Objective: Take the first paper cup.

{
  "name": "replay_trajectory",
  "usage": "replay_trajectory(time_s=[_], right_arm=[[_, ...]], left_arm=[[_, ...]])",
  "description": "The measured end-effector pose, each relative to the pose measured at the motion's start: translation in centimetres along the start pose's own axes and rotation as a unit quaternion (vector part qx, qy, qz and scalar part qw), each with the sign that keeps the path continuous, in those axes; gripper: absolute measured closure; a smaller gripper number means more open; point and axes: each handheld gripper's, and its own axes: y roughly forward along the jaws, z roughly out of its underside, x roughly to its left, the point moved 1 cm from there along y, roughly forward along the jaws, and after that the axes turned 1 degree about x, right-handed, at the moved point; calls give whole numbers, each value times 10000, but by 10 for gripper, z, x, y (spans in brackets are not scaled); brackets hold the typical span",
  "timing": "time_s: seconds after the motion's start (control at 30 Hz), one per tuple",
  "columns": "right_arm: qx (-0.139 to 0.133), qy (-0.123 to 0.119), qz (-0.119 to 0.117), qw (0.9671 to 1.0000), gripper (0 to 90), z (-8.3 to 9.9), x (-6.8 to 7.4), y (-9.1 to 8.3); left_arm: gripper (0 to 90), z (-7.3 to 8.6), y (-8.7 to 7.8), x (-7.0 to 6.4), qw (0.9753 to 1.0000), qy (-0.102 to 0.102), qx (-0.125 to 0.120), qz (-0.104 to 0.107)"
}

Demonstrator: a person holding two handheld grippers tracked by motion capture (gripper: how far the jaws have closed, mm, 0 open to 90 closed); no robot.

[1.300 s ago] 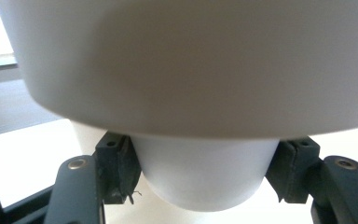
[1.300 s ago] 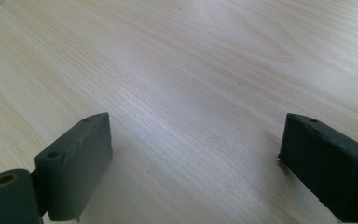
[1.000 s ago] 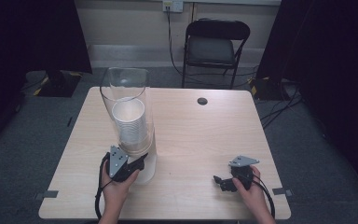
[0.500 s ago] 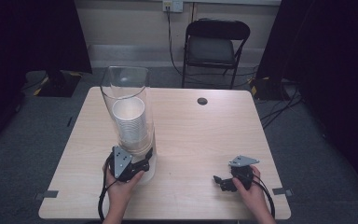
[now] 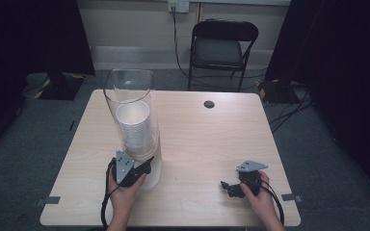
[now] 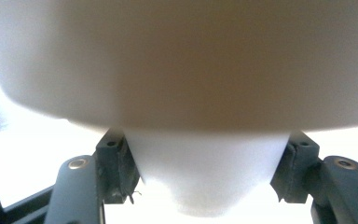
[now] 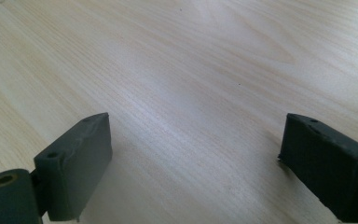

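Tabletop (image 5: 207, 144), white cup (image 6: 205, 172) squarely between left gripper's (image 6: 205, 175) jaws.

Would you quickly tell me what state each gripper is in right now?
Left gripper: shut on the bottom white paper cup below the clear plastic tube.
Right gripper: open, holding nothing, above the light wooden table.

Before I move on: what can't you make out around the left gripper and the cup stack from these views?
- Left gripper view: the white cup between the pads sits too close and is blurred; its upper part is cut off by the top edge.
- High view: the left gripper tips are hidden against the clear tube, so pad contact is unclear there.
- High view: the count of the cup stack is too small to tell.
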Motion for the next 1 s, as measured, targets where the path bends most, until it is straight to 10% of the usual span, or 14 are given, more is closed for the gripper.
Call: replay_trajectory(time_s=[0.17,0.5,0.83,1.0], right_arm=[[-3,-8,6,10000,82,0,0,0],[-8,-23,-26,10000,81,0,-1,0],[-5,-26,-30,10000,81,0,-1,0],[-7,-25,-26,10000,81,0,-1,0]], left_arm=[[376,6,1,0,9971,115,735,-134],[375,5,-3,3,9951,233,964,32],[353,4,-4,6,9954,157,898,307],[302,3,-9,2,9990,-30,363,255]])
